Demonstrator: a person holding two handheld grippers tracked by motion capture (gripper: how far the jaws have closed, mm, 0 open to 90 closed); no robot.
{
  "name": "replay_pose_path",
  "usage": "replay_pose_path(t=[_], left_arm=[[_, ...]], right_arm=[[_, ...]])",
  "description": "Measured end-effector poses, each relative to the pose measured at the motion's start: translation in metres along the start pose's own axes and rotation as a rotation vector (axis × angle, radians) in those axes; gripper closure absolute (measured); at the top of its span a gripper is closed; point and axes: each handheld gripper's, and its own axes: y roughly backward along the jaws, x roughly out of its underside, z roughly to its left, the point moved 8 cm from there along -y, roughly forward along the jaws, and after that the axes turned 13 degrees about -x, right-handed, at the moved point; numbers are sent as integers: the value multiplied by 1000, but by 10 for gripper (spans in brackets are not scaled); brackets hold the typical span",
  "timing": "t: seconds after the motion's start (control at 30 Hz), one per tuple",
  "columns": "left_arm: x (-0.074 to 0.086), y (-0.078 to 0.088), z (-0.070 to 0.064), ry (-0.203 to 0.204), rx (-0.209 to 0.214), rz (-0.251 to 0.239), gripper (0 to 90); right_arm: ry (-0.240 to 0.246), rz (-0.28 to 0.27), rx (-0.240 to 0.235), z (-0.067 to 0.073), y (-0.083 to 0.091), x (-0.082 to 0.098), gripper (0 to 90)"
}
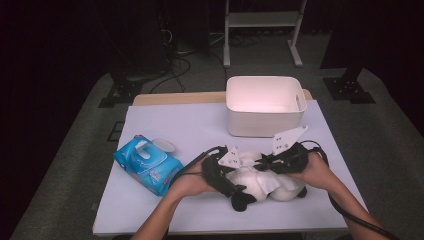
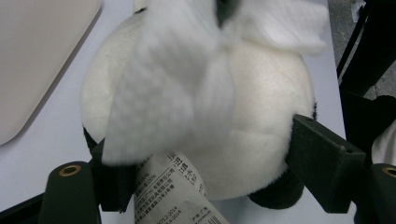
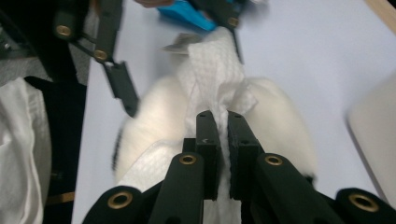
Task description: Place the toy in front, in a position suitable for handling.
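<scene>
A plush panda (image 1: 265, 182), lying on the table (image 1: 200, 125) near the front edge, was clamped by the left gripper (image 1: 225, 175) while a wet wipe (image 3: 212, 79), pinched in the right gripper (image 3: 223, 116), was drawn across it; further strokes seemingly required steady holding.

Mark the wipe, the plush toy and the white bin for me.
wipe (image 3: 210, 70): right gripper view, on its embossed sheet above the shut jaws.
plush toy (image 2: 261, 107): left gripper view, on its cream body between the jaws.
white bin (image 1: 252, 122): high view, on its front wall.
</scene>
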Motion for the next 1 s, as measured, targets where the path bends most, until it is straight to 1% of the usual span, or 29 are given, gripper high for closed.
replay_pose_path(t=[0.1, 0.2, 0.3, 0.43, 0.5, 0.53, 0.6, 0.63, 0.67, 0.73, 0.8, 0.93, 0.97, 1.0], left_arm=[[1, 0, 0, -1, -4, 6, 229], [2, 1, 2, 1, 0, 8, 230], [1, 5, 3, 13, 11, -1, 228], [-2, 9, 3, 41, 37, -27, 227], [-5, 11, 3, 42, 34, -42, 226], [-7, 13, 4, 49, 27, -49, 224], [-9, 15, 5, 52, 19, -54, 216], [-8, 15, 6, 52, 19, -51, 216], [-7, 14, 5, 53, 31, -46, 219], [-6, 9, 1, 53, 44, -42, 237], [-7, 6, -2, 44, 51, -35, 237], [-9, 7, -5, 17, 45, -29, 239], [-8, 7, -5, 15, 44, -28, 239], [-7, 7, -5, 17, 43, -25, 239]], right_arm=[[-26, -16, -2, -9, 2, 2, 843], [-24, -12, -2, -10, -2, 3, 843], [-29, -17, 0, -7, -1, 6, 844], [-44, -36, -1, 0, 1, 13, 846], [-47, -46, -11, 5, 0, 16, 847], [-47, -47, -13, 7, 1, 17, 846], [-46, -48, -20, 11, 2, 18, 846], [-48, -48, -24, 12, 2, 18, 846], [-42, -43, -21, 13, 3, 17, 845], [-31, -30, -23, 13, 3, 15, 844], [-19, -19, -24, 14, 1, 8, 844], [22, -8, -41, 12, -8, -11, 844], [34, -3, -45, 12, -10, -15, 844], [35, 4, -49, 11, -12, -18, 844]])
